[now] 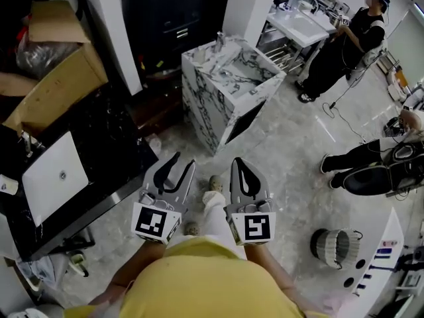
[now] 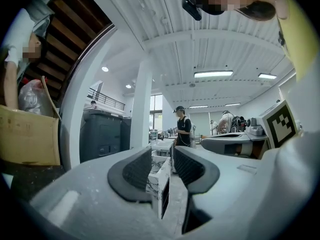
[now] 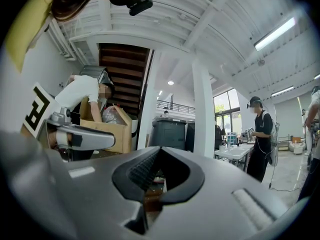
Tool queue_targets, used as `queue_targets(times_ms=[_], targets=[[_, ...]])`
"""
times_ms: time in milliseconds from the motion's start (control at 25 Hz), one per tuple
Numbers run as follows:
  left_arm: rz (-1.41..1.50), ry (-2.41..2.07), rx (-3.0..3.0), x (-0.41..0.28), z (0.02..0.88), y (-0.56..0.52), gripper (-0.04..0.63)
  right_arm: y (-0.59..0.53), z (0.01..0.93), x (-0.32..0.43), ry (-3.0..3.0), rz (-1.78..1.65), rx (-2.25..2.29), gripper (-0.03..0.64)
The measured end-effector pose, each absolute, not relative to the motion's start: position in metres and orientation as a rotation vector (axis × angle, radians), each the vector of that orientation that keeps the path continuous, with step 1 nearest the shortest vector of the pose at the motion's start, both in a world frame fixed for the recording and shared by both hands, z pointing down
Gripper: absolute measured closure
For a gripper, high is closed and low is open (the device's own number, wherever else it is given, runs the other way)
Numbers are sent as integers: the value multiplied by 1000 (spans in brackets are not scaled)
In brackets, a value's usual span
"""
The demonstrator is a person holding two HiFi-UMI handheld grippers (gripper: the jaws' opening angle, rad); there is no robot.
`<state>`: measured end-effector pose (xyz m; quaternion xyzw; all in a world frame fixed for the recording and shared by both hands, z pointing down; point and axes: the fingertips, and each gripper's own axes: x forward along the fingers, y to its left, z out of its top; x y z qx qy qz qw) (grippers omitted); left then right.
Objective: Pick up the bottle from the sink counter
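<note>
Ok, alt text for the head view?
The left gripper, open, and the right gripper, shut, both empty, point toward a marbled sink counter across the floor. A cardboard box sits upper left; a person in black stands upper right.

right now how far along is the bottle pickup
Done: nothing yet. In hand: nothing; the left gripper has its jaws apart and empty, the right gripper shut, both over the floor, short of the marble sink counter. Left: approach, grip the small upright item on it, likely the bottle, and lift.

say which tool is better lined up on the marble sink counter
left, likely: the left tool has jaws apart, the marble sink counter framed between them; the right tool is shut
</note>
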<state>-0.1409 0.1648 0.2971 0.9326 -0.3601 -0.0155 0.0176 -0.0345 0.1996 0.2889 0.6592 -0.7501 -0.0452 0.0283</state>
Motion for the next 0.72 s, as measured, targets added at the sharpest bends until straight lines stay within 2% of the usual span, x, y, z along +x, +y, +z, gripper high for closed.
queue_targets(times_ms=[320,720], targets=[[-72,-1162,2902,-120,301,104,451,133,292,-12,-2351,-188,2018,617],[-105,-1272,2870,-61,302,-36,451,-17,295,47,-2398,-226,1927,617]])
